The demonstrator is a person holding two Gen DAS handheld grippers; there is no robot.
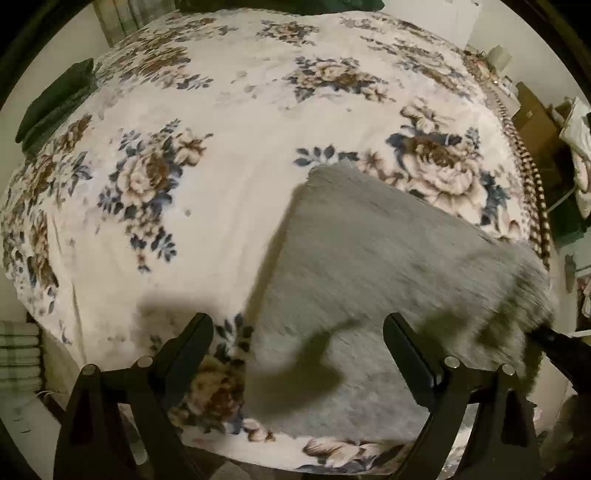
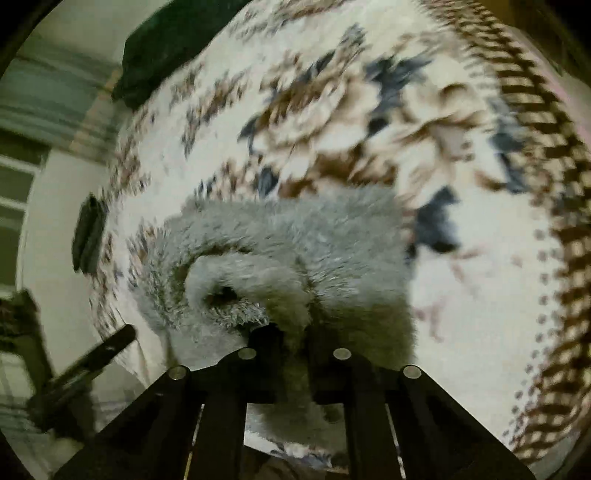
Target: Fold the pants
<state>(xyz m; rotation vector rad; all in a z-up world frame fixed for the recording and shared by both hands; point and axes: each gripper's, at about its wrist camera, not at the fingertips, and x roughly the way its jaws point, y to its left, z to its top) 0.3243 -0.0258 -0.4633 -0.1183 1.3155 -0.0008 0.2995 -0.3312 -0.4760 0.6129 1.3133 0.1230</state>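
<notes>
The grey fuzzy pants (image 1: 373,280) lie on the floral blanket (image 1: 229,173) at the near right of the bed, flat and blurred by motion. My left gripper (image 1: 297,325) is open and empty, hovering above the pants' near left edge. My right gripper (image 2: 295,332) is shut on a bunched fold of the pants (image 2: 280,258) and holds it lifted off the blanket (image 2: 480,295). The right gripper's dark body (image 1: 554,343) shows at the pants' right edge in the left wrist view.
Dark green folded cloth (image 1: 55,103) lies at the bed's far left, and more (image 1: 280,5) at the far edge. The blanket's brown braided border (image 1: 524,162) marks the right edge. Boxes and clutter (image 1: 535,122) stand beyond it.
</notes>
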